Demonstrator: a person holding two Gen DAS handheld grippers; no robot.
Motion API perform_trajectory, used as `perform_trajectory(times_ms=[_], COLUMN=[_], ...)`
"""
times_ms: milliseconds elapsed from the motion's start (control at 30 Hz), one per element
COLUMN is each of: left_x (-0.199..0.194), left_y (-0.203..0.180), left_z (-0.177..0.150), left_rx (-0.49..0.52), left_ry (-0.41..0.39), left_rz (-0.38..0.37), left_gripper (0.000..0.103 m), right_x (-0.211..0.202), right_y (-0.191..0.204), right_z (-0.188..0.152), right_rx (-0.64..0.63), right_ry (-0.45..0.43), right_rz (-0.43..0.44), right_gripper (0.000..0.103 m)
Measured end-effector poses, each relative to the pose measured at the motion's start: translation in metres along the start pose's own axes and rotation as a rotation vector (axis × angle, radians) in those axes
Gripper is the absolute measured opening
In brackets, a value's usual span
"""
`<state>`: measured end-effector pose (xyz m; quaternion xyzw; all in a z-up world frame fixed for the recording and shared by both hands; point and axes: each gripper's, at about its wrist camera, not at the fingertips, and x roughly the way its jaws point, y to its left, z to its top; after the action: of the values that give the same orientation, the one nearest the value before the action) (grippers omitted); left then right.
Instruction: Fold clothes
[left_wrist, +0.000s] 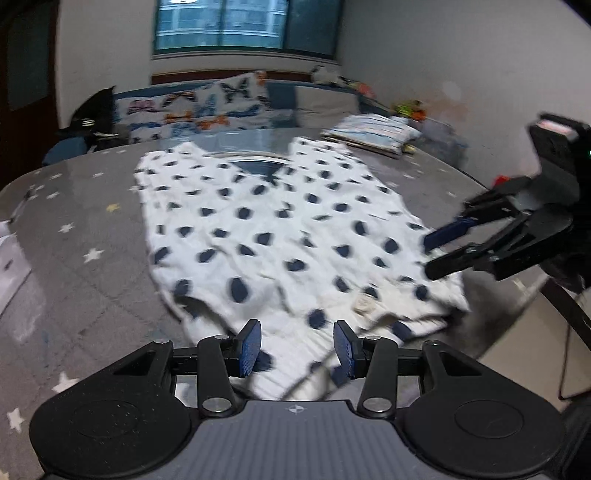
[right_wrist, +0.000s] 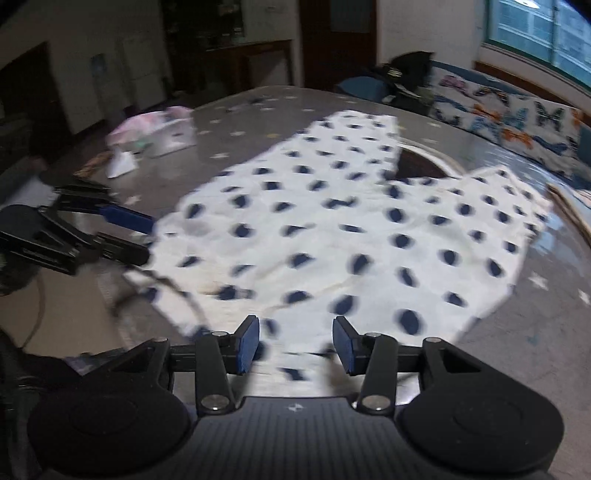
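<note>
A white garment with dark blue dots (left_wrist: 280, 236) lies spread flat on a grey star-patterned surface (left_wrist: 74, 236), its dark neckline at the far end. My left gripper (left_wrist: 297, 349) is open and empty, just above the garment's near hem. My right gripper (left_wrist: 439, 251) is open at the garment's right edge. In the right wrist view the garment (right_wrist: 351, 236) fills the middle, my right gripper (right_wrist: 295, 347) is open over its near edge, and the left gripper (right_wrist: 142, 238) is open at its left edge.
A butterfly-print pillow (left_wrist: 207, 107) and a striped folded cloth (left_wrist: 373, 133) lie at the far end under a window (left_wrist: 240, 26). A white box (left_wrist: 9, 266) sits at the left edge. Pink-white items (right_wrist: 155, 133) lie at the far left of the right wrist view.
</note>
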<state>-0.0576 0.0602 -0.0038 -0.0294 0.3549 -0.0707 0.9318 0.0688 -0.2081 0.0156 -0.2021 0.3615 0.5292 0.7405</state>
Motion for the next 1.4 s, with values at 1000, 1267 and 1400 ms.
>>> perform_trajectory(times_ms=[1000,1267,1400], left_x=[0.020,0.006,-0.005], left_y=[-0.025,-0.026,-0.027], left_z=[-0.013,-0.006,-0.002], left_rx=[0.168,0.175,0.173], left_ry=[0.004,-0.053,-0.076], left_rz=[0.001,0.000,-0.027], left_gripper=[0.034,0.003,0.002], right_x=[0.026,0.008,-0.005], right_y=[0.049,0.049,0.051], right_z=[0.006,0.008,0.007], right_rx=[-0.147,-0.146,-0.160], right_ry=[-0.029,-0.069,-0.079], right_rz=[-0.007,-0.011,-0.010], right_gripper=[0.009,0.004,0.003])
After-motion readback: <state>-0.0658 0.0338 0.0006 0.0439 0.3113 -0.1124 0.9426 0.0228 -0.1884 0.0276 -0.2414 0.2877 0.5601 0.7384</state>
